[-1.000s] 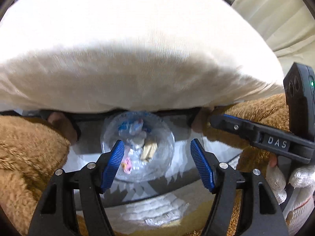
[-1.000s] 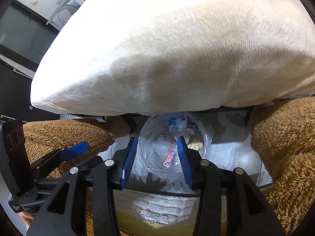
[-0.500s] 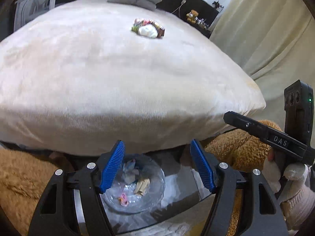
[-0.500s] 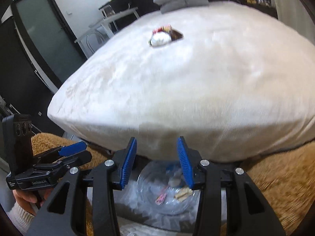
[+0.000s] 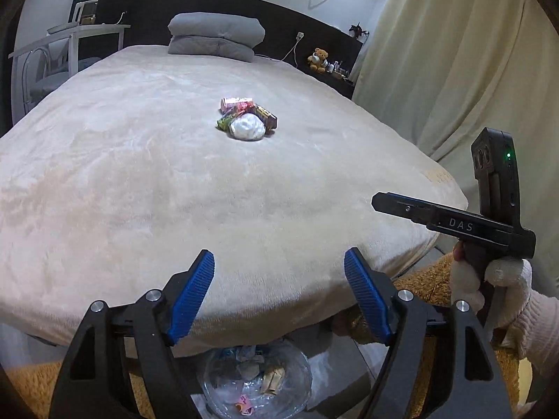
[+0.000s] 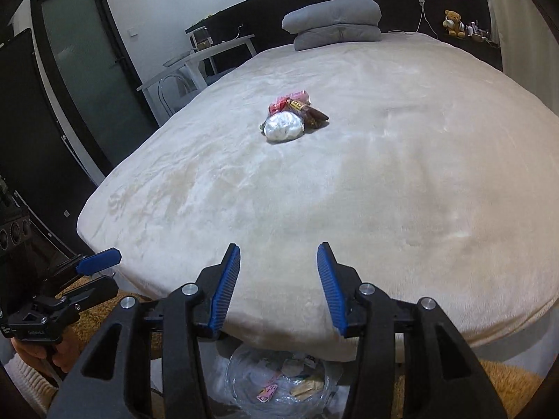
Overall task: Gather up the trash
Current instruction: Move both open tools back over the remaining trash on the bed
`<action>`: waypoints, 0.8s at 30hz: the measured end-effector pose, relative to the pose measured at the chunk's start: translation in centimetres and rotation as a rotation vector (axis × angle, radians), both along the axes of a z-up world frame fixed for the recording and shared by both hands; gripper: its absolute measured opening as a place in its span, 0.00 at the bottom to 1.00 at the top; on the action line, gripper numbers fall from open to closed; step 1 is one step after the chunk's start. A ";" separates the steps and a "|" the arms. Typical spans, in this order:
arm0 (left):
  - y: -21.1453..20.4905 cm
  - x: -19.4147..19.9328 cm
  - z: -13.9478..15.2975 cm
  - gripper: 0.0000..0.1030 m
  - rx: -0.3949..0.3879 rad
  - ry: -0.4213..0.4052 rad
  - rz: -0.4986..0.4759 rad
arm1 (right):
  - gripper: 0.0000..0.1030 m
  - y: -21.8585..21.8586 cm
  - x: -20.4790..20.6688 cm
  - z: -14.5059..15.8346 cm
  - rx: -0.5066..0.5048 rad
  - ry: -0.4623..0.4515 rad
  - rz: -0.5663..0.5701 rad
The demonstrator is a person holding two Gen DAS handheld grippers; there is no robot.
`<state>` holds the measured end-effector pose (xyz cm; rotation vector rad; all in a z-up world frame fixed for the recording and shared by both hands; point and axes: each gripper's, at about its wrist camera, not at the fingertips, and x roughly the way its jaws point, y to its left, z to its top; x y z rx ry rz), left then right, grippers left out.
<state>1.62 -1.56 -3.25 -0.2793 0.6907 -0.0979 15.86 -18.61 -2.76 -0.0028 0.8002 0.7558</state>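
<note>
The trash pile (image 5: 247, 118), a white wad with wrappers touching behind it, lies mid-bed (image 5: 104, 181), far from both grippers. The left gripper (image 5: 279, 296) and right gripper (image 6: 278, 288) hover spread and empty at the near edge above the bowl (image 5: 258, 380). Risk: a pinch on the wad may scatter wrappers or snag plush cover.

Both wrist views toward bed (image 5: 139, 174)

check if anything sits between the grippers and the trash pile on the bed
Nothing visible does. Only bare blanket lies between the open left gripper and the trash pile, and likewise ahead of the open right gripper. The pillows sit beyond the pile, and the bag is below the bed edge.
</note>
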 end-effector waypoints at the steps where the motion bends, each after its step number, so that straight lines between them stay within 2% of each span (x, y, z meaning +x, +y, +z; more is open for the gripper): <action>1: 0.3 0.5 0.2 0.73 -0.005 -0.003 0.001 | 0.48 0.3 0.8 0.2 -0.001 -0.014 -0.001; 6: 2.5 3.1 1.2 0.74 -0.054 -0.012 -0.009 | 0.48 1.4 5.4 0.3 0.024 0.039 -0.028; 9: 4.2 4.6 1.6 0.75 -0.074 -0.025 0.011 | 0.54 1.7 8.0 0.0 0.053 0.095 -0.058; 13: 7.4 6.5 1.9 0.75 -0.149 -0.036 0.048 | 0.60 2.1 11.2 -0.3 0.096 0.161 -0.097; 14: 8.2 7.0 2.0 0.76 -0.176 -0.041 0.060 | 0.60 2.3 11.9 -0.4 0.108 0.178 -0.099; 16: 9.5 7.9 2.0 0.87 -0.208 -0.044 0.083 | 0.62 2.7 13.3 -0.4 0.119 0.195 -0.111; 18: 10.4 8.8 2.0 0.87 -0.226 -0.043 0.093 | 0.68 3.2 14.7 -0.7 0.135 0.214 -0.123; 20: 11.2 9.8 2.0 0.91 -0.238 -0.042 0.106 | 0.76 3.8 16.1 -1.1 0.154 0.250 -0.127; 24: 12.8 11.8 1.7 0.94 -0.289 -0.036 0.112 | 0.79 5.0 18.5 -2.0 0.188 0.303 -0.145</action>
